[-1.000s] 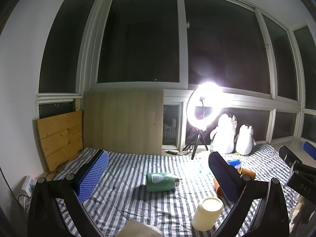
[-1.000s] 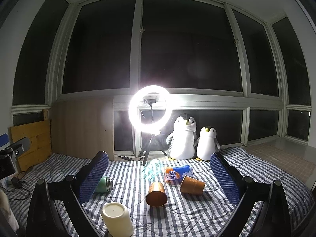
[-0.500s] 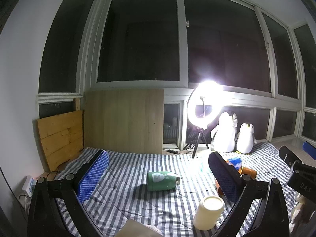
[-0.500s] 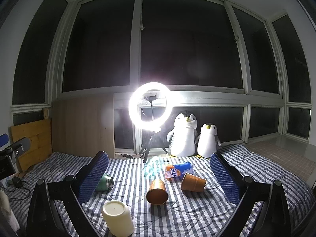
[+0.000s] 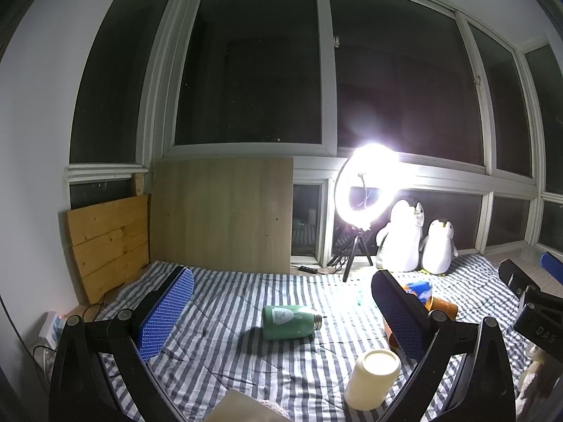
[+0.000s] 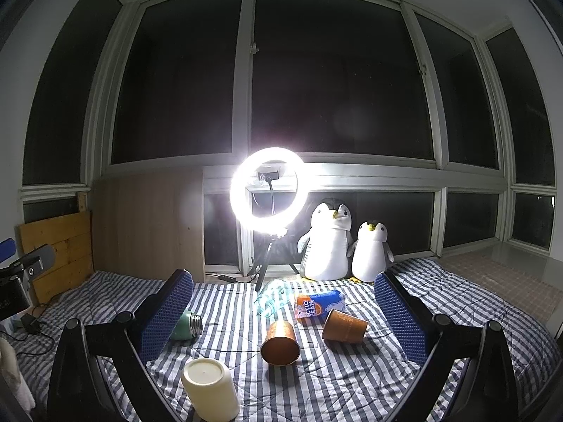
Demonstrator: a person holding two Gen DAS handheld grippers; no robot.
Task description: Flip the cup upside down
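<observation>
A cream cup (image 6: 210, 388) stands bottom-up on the striped blanket (image 6: 334, 383), near my right gripper's left finger; it also shows in the left wrist view (image 5: 373, 378) at lower right. Two copper cups lie on their sides: one (image 6: 280, 343) with its mouth facing me, one (image 6: 345, 326) to its right. My right gripper (image 6: 283, 316) is open and empty above the blanket, the copper cups between its fingers farther off. My left gripper (image 5: 281, 313) is open and empty, a green bottle (image 5: 290, 321) lying ahead of it.
A ring light on a tripod (image 6: 269, 190) and two plush penguins (image 6: 329, 242) stand at the back by the windows. An orange-blue drink carton (image 6: 316, 303) and a clear bottle (image 6: 271, 299) lie behind the cups. Wooden boards (image 5: 221, 214) lean at the left.
Both views have tilted slightly; the scene sits a little lower in frame. No object has moved and both grippers stay open.
</observation>
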